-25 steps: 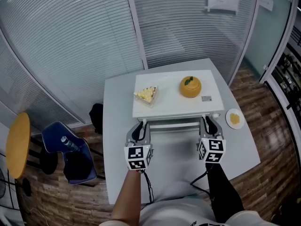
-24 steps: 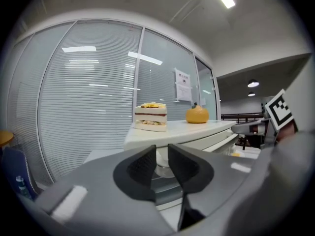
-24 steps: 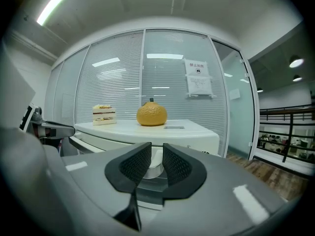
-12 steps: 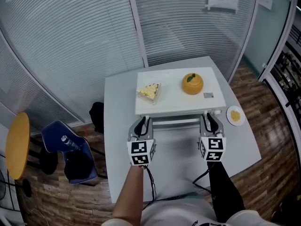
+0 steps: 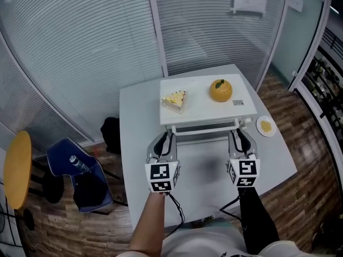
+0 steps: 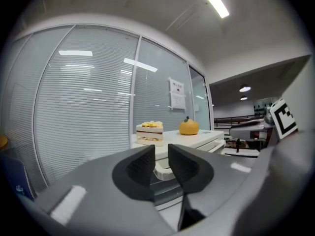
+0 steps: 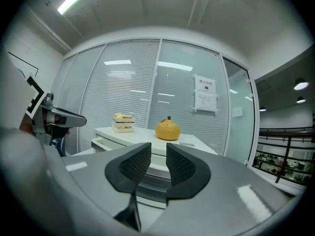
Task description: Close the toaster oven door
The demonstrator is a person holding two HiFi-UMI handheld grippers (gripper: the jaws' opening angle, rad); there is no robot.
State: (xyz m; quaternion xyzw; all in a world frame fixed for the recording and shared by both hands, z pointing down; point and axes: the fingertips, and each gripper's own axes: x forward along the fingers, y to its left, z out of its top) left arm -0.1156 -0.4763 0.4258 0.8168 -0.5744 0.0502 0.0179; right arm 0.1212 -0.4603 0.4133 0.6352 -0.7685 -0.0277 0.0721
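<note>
- My left gripper (image 5: 165,139), at the toaster oven's (image 5: 201,105) front left corner, pinches the door handle (image 6: 164,170).
- The door (image 5: 203,138) hangs part-raised at the oven's front, so uneven lifting could twist it.
- My right gripper (image 5: 239,136), at the front right corner, clamps the handle too. A slip there would drop the door.

Toaster oven (image 5: 203,107) blocks ahead; table (image 5: 136,143) flanks free.

Left tongs (image 5: 165,136) and right tongs (image 5: 239,134): grey moulded bodies. Black wedge-shaped pads (image 6: 139,165), finely ribbed on the inner faces. Each unit carries a white cube (image 5: 162,177) printed with black square markers. Thin black cable (image 5: 176,212) trails from the left unit. Left forearm (image 5: 151,226) uncovered. Right arm in a black sleeve (image 5: 257,218). White top (image 5: 201,242).
</note>
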